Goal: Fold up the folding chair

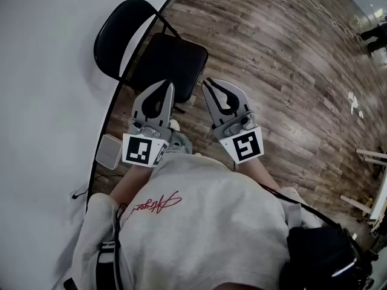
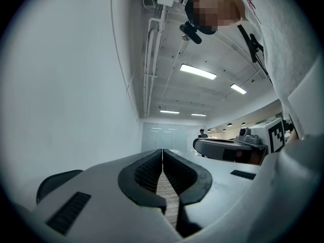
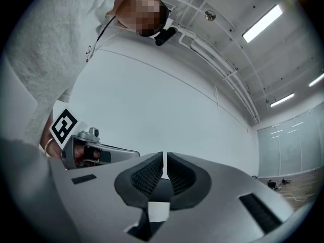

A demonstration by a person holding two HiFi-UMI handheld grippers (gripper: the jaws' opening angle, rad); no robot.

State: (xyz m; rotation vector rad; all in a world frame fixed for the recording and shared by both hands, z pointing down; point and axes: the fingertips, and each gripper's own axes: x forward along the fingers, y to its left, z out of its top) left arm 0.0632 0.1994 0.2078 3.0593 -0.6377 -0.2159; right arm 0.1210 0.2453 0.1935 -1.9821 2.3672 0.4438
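Currently, a person in a pale grey sweatshirt (image 1: 199,222) is standing over a black folding chair with a padded square seat (image 1: 172,62) and a rounded backrest (image 1: 121,32). The chair is sitting opened out on the brown wood-plank floor (image 1: 290,71), with its backrest leaning close to the white wall (image 1: 42,71). The left gripper (image 1: 167,87) and the right gripper (image 1: 207,83) are being held side by side, both pointing toward the chair. In the head view their tips are lining up with the near edge of the seat, the left at the seat's near left corner and the right just off its near right corner; whether either is touching the chair cannot be told. In the left gripper view the ribbed jaws of that gripper (image 2: 162,152) are meeting at the tips with nothing between them, and in the right gripper view the jaws there (image 3: 165,156) are likewise pressing together and carrying nothing. A small white box (image 1: 110,151) is lying on the floor by the wall, to the left of the left gripper.
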